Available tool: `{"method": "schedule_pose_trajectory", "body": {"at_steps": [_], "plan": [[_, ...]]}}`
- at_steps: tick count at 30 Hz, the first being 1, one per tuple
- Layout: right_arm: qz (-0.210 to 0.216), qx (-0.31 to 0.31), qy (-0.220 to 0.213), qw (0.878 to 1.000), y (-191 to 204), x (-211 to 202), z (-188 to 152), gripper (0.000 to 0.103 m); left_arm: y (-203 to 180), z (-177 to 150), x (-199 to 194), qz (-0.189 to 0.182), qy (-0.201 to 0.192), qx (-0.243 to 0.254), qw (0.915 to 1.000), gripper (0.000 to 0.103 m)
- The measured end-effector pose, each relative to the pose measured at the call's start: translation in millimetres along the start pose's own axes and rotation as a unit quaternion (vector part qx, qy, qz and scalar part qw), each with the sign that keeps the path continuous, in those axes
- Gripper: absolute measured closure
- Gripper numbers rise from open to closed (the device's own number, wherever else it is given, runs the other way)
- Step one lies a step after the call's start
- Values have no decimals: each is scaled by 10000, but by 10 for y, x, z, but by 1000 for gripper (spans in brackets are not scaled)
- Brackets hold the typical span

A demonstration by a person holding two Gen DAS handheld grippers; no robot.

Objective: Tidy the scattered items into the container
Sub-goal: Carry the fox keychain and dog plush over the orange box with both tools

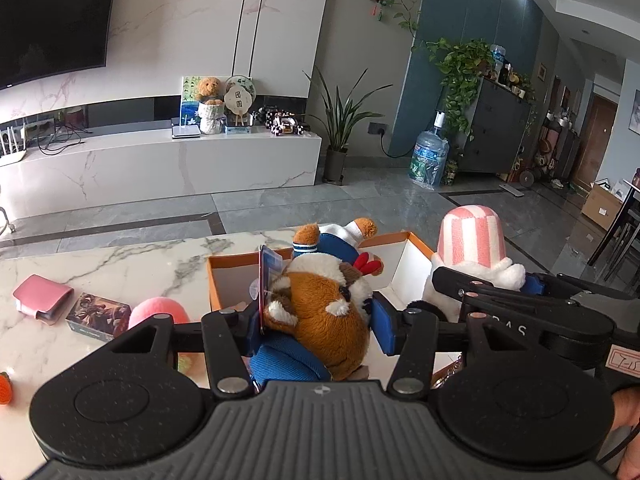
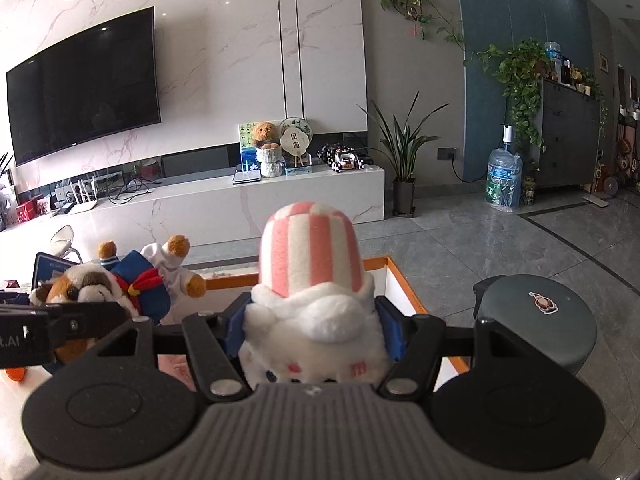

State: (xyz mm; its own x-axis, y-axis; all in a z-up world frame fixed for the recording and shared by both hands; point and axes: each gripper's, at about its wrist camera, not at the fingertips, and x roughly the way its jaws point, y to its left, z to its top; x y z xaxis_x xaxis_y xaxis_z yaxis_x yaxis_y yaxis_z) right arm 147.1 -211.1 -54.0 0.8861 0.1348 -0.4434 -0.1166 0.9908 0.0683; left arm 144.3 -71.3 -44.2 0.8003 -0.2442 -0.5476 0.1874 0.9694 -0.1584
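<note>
My left gripper (image 1: 318, 314) is shut on a brown and white plush animal in blue clothes (image 1: 320, 300), held over the near edge of the orange-rimmed white box (image 1: 404, 276). My right gripper (image 2: 314, 326) is shut on a white plush with a pink striped top (image 2: 312, 280), also above the box (image 2: 394, 280). In the left wrist view the striped plush (image 1: 470, 240) and right gripper sit just right of the box. In the right wrist view the brown plush (image 2: 96, 284) hangs at the left. The box floor is mostly hidden.
On the marble table (image 1: 120, 260) left of the box lie a pink pouch (image 1: 42, 300), a card box (image 1: 98, 314), a pink round plush (image 1: 158, 312) and an orange item (image 1: 4, 388). A grey round stool (image 2: 538, 320) stands right of the box. Tiled floor lies beyond.
</note>
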Motion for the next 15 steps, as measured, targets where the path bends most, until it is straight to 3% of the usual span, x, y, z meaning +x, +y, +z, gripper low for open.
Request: {"method": "schedule_pose_trajectory", "body": {"at_steps": [6, 11, 15], "plan": [[427, 20, 697, 9967, -224, 522, 141, 36, -47, 28, 364, -112, 369, -57, 9992, 42], [734, 214, 1432, 9867, -383, 990, 157, 36, -66, 15, 672, -128, 747, -135, 9970, 42], [719, 100, 1821, 9806, -419, 1277, 157, 36, -47, 3, 832, -174, 989, -234, 9947, 42]]}}
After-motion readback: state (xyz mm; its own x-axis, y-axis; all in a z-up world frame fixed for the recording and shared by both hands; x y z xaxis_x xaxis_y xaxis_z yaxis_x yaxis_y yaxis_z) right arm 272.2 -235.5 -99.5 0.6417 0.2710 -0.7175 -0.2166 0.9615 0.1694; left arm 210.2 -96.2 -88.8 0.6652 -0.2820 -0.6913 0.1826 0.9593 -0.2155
